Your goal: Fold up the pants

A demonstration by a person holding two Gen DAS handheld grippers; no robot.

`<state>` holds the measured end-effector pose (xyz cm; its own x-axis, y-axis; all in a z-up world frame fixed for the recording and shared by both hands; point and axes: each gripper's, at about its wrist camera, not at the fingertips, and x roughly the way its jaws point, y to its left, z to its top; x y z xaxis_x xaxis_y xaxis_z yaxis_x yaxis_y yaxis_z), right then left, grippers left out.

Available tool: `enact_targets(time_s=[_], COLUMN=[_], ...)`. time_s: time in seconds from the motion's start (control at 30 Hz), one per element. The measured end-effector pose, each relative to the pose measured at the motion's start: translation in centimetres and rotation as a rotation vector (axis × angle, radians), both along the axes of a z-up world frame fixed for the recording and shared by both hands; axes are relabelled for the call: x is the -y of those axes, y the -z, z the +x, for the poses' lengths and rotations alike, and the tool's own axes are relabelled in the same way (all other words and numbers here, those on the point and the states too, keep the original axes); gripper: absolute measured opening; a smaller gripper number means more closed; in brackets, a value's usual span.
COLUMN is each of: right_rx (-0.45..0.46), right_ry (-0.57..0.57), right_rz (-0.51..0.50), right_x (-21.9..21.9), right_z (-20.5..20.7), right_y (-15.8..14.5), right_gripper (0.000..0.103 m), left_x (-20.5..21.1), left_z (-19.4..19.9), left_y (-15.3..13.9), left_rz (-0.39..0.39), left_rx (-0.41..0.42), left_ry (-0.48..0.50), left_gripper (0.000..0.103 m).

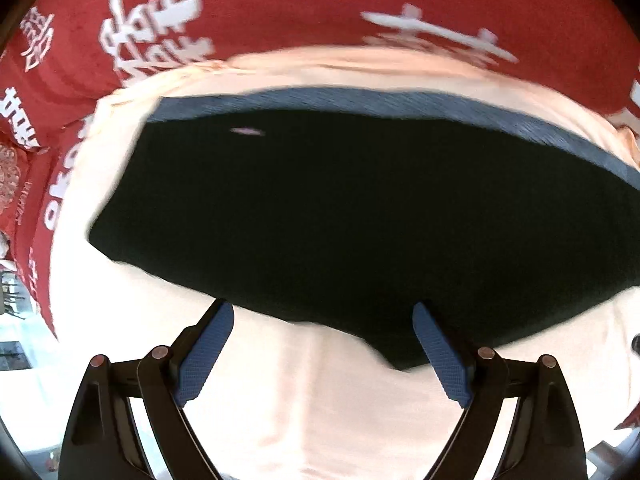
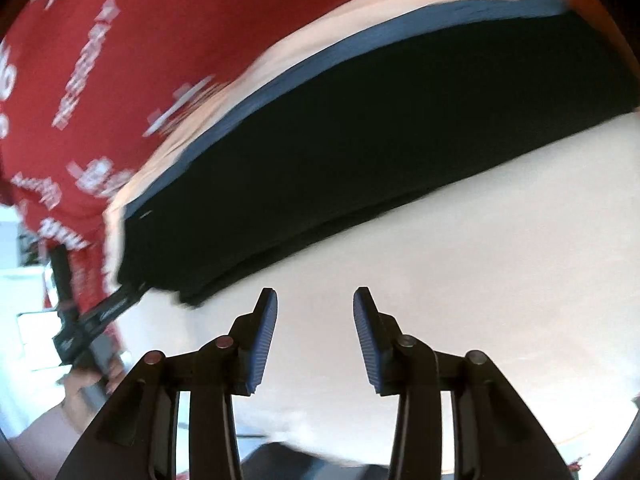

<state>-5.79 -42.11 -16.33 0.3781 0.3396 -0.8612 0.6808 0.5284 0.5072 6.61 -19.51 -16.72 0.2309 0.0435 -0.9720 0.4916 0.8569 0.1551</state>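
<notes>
black pants (image 1: 340,216) laid folded on pale sheet (image 1: 304,400), grey waistband (image 1: 400,98) at 12 o'clock, red printed cloth (image 1: 280,8) beyond, left claw (image 1: 323,322) spread wide at pants' near edge, right claw (image 2: 315,307) held open, empty, just short of pants

Pale sheet (image 1: 304,400) over red printed bedding (image 1: 280,8).

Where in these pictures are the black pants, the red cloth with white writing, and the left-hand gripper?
black pants (image 1: 340,216): left wrist view, middle of the dark fabric.
red cloth (image 1: 280,4): left wrist view, plain red patch between the white letters.
left gripper (image 1: 323,320): left wrist view, midway between its open blue fingertips.
</notes>
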Motion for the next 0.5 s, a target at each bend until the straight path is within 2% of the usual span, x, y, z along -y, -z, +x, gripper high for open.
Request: enact_targets(time_s=[0.07,0.17,0.23,0.3,0.33,0.4,0.5], right_rx=[0.055,0.1,0.118,0.137,0.14,0.154,0.144], right_ry=[-0.023,-0.031,-0.012,0.027,0.04,0.083,0.11], right_rz=[0.096,0.213,0.261,0.285,0.291,0.311,0.322], right_x=[-3.5,-7.8,-9.4,-10.5,-10.6,-10.7,-10.3], right_z=[2.9,5.0,5.7,6.8,6.9,7.5,7.3], right_y=[1.1,2.0,2.9,4.1,4.3,5.2,5.8], right_gripper=[0.045,0.045,0.045,0.045,0.045,0.045,0.045], left_x=[-2.0,-5.2,-7.0,-9.0,-10.0,-11.5,-12.7], left_z=[2.5,6.6,9.0,11.1,11.8,12.5,13.0], left_y=[-0.4,-0.1,1.0,2.8,3.9,4.6,4.9], left_rz=[0.007,0.029,0.058,0.084,0.071,0.008,-0.076], left_rx=[0.04,0.111,0.145,0.138,0.108,0.106,0.054], left_ry=[-0.006,-0.008,-0.012,-0.026,-0.03,-0.04,-0.056], left_gripper=[0.092,0.092,0.092,0.092,0.096,0.103,0.103])
